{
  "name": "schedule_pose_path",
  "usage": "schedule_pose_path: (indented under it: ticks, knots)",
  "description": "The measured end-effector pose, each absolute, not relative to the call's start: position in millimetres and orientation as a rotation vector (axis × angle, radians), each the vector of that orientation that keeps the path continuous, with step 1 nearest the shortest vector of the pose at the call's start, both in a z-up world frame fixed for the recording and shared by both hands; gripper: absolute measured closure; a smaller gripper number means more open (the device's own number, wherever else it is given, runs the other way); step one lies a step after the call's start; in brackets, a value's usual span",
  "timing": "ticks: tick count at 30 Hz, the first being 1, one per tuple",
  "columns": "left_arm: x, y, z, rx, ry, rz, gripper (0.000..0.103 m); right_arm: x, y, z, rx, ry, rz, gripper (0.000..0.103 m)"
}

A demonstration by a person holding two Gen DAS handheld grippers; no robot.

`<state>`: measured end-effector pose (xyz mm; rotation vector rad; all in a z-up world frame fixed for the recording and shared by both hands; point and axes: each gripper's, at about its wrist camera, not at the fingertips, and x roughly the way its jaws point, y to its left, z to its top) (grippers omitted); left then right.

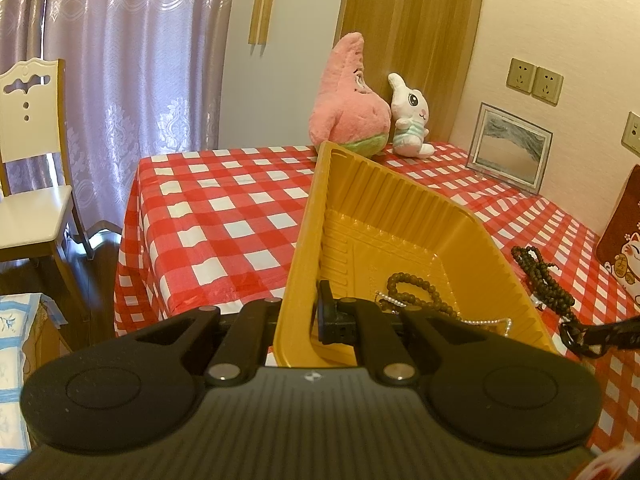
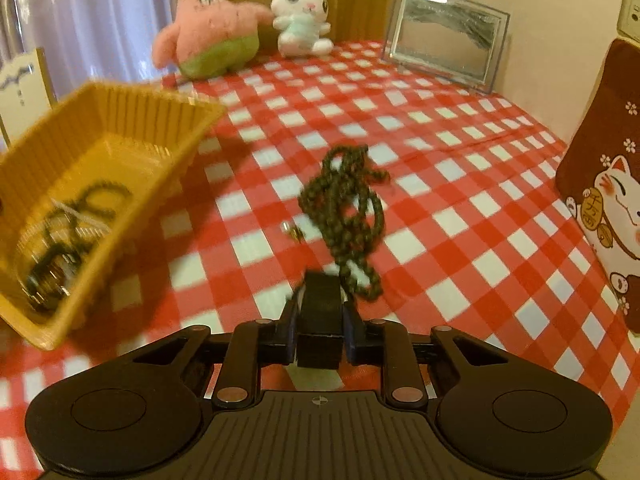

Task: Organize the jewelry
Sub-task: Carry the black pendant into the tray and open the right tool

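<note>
My left gripper [image 1: 316,292] is shut on the near side wall of the yellow plastic tray [image 1: 400,200], which sits tilted. Inside the tray lie a brown bead bracelet [image 1: 416,284] and a pearl chain [image 1: 480,322]. To its right, a dark bead necklace [image 1: 540,276] sprawls on the checked tablecloth. My right gripper [image 2: 322,280] is at the near end of that necklace [image 2: 348,200], its fingers drawn together on the strand. A small gold piece [image 2: 294,232] lies just left of the beads. The right wrist view shows the tray [image 2: 120,112] at the left, blurred.
A pink star plush [image 1: 348,100] and a white bunny plush [image 1: 410,120] stand at the table's far edge. A glass picture frame [image 1: 510,148] and a red lucky-cat pouch [image 1: 620,232] line the right wall. A white chair [image 1: 28,160] stands beyond the table's left edge.
</note>
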<state>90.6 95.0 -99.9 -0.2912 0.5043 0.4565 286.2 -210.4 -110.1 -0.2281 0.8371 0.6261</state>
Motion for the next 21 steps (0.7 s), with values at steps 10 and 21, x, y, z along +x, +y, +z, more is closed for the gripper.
schedule_pose_path:
  ticks: [10, 21]
  knots:
    - [91.0, 95.3, -98.4, -0.29, 0.505, 0.453, 0.098, 280.8, -206.8, -54.0, -0.079, 0.81, 0.723, 0.081]
    - [89.8, 94.8, -99.1, -0.295, 0.504, 0.453, 0.098, 259.8, -153.8, -12.7, -0.002, 0.755, 0.939, 0.081]
